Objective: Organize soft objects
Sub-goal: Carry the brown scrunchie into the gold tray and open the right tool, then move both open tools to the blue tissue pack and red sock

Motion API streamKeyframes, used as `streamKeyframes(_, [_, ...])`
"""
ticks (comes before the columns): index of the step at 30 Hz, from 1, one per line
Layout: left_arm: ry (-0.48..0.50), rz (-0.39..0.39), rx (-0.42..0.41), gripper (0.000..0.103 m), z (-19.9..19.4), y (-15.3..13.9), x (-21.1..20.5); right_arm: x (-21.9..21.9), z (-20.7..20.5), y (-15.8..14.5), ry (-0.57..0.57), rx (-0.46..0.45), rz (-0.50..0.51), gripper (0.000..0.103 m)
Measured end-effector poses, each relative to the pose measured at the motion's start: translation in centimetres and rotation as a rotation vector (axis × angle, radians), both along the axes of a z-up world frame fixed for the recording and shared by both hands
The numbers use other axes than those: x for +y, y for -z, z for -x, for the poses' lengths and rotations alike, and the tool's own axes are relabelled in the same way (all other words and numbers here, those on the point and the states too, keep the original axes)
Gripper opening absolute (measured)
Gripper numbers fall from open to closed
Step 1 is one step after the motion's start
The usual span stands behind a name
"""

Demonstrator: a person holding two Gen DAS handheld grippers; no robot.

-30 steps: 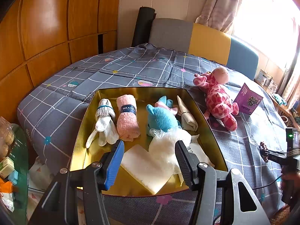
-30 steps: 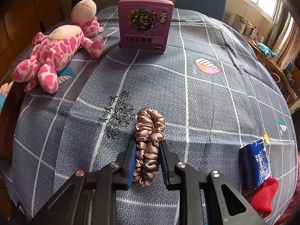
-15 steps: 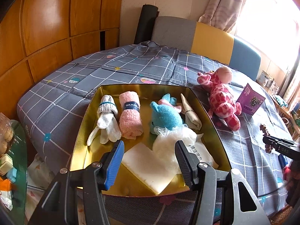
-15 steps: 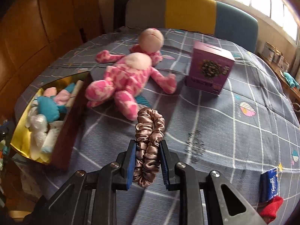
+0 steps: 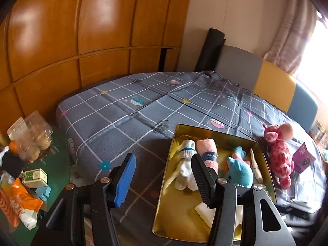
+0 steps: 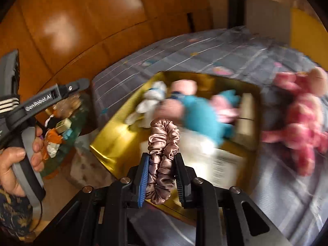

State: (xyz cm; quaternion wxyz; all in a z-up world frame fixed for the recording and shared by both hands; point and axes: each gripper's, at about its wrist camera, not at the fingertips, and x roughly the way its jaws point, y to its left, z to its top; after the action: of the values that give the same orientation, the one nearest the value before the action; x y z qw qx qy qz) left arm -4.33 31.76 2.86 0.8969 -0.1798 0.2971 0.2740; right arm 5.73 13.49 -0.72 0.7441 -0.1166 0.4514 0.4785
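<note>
**Scrunchie carried over the gold box**

Left wrist view: the left gripper (image 5: 164, 179) stands apart and empty above the bed (image 5: 127, 121), at the left edge of the gold box (image 5: 164, 201).

Right wrist view: the right gripper (image 6: 162, 176) is clamped on a satin scrunchie (image 6: 163, 149), above the box's near edge.

you've carried the right gripper (image 6: 161, 175) with the scrunchie (image 6: 163, 153) off the open quilt, so it now hangs over the near edge of the gold box (image 6: 106, 143), which was not in its view a second ago. your left gripper (image 5: 164, 178) has swung left: the box has slid from centre to the right of its view, and the green side table (image 5: 55, 168) now shows far more.
</note>
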Motion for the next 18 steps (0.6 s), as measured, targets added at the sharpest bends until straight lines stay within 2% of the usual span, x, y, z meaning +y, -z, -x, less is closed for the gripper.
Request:
streamKeyframes(5, [0.025,0.004,0.014,0.057,-0.3,0.6,-0.2,4.8,-0.4,3.7,-0.025,0.085,0.021,0.028])
streamKeyframes(9, [0.063,-0.020,0.027,0.059,-1.0,0.8,-1.5,3.7,-1.0,4.6,0.005,0.169,-0.023,0.041])
streamKeyframes(15, [0.132,-0.022,0.045,0.060,-1.9,1.3,-4.0,0.1,-0.6,2.9,0.057,0.075,-0.042,0.042])
streamKeyframes(18, [0.180,-0.030,0.047,0.060,-2.2,1.3,-5.7,-2.6,0.1,1.6,0.109,-0.012,-0.038,0.042])
